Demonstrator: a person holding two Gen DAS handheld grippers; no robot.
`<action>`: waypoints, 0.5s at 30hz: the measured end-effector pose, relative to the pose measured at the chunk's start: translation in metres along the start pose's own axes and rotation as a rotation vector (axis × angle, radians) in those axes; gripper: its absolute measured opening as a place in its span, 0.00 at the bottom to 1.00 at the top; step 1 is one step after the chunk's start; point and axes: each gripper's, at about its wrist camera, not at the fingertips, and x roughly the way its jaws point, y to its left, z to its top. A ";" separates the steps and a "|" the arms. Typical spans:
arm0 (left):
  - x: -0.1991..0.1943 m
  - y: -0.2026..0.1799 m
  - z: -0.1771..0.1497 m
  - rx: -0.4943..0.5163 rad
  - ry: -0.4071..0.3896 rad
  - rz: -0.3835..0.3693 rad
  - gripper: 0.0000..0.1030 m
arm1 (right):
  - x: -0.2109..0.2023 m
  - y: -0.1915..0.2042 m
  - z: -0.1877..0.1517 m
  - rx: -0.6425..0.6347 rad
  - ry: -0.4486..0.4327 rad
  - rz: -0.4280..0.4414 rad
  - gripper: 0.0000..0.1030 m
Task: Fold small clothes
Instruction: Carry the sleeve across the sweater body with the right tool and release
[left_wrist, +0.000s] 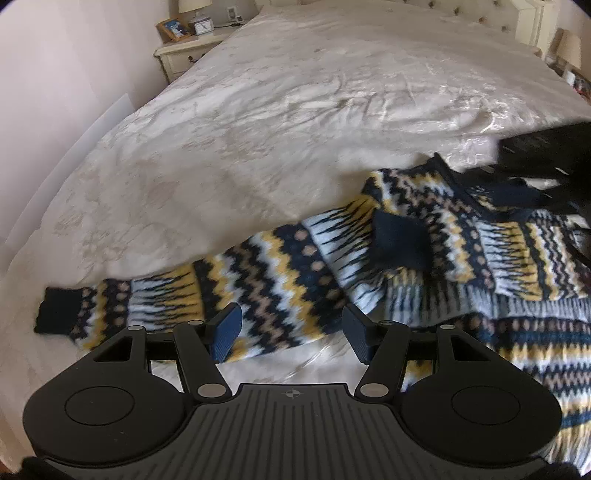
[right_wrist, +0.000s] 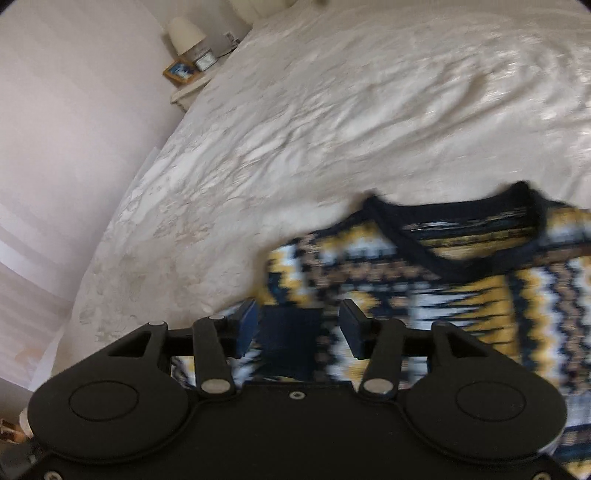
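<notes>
I see a patterned knit sweater (left_wrist: 424, 251) in navy, yellow, white and tan zigzags lying on the bed, one sleeve (left_wrist: 177, 306) stretched flat leftward, the other sleeve's navy cuff (left_wrist: 400, 236) apparently folded across the chest, V-neck (right_wrist: 454, 236) uppermost.

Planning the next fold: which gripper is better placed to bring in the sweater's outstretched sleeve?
Probably left. The left gripper hovers open over the sleeve; the right gripper is by the neckline.

one sweater (left_wrist: 424, 258), one bed (left_wrist: 258, 110), two lamps (left_wrist: 194, 5)
</notes>
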 end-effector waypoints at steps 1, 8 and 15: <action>0.001 -0.005 0.003 0.001 0.000 -0.005 0.57 | -0.008 -0.010 -0.001 0.002 -0.008 -0.016 0.56; 0.019 -0.062 0.031 0.055 -0.019 -0.061 0.57 | -0.065 -0.103 -0.008 0.064 -0.045 -0.193 0.57; 0.061 -0.116 0.053 0.092 -0.001 -0.073 0.57 | -0.095 -0.198 -0.012 0.167 -0.049 -0.346 0.63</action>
